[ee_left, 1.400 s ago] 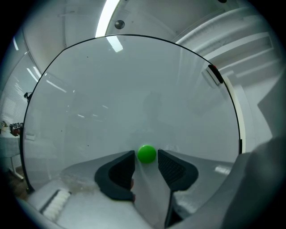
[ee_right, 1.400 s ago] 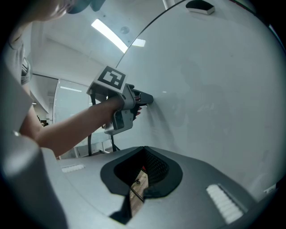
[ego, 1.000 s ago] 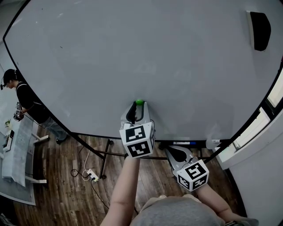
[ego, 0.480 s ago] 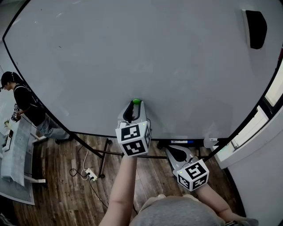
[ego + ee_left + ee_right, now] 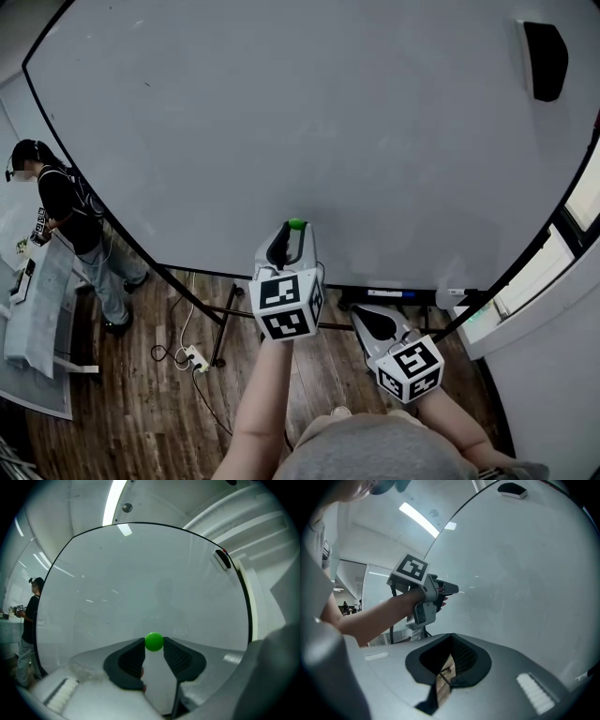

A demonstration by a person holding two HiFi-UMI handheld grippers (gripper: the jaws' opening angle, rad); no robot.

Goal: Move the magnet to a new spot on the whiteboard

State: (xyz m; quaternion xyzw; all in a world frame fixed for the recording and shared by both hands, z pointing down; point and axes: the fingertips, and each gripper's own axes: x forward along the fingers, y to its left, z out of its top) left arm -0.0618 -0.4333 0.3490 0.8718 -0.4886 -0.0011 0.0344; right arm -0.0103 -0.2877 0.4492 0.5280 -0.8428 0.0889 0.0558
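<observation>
A small green magnet (image 5: 296,224) (image 5: 154,641) sits between the pads of my left gripper (image 5: 294,231) (image 5: 154,645), which is shut on it. It is held low on the big whiteboard (image 5: 328,112) (image 5: 140,583), near the bottom edge; contact with the board cannot be told. My right gripper (image 5: 367,317) (image 5: 449,637) hangs lower and to the right, below the board's tray, with its jaws together and nothing in them. The right gripper view shows the left gripper (image 5: 451,590) at the board (image 5: 525,573) from the side.
A black eraser (image 5: 547,61) (image 5: 222,559) sticks to the board's upper right. A marker (image 5: 389,293) lies in the tray. A person (image 5: 66,211) stands at the left by a table. A power strip (image 5: 195,357) and cable lie on the wooden floor beside the board's stand.
My left gripper, still holding the green magnet, has shifted a little lower along the board. The right gripper has stayed where it was. The person at the left has stepped about.
</observation>
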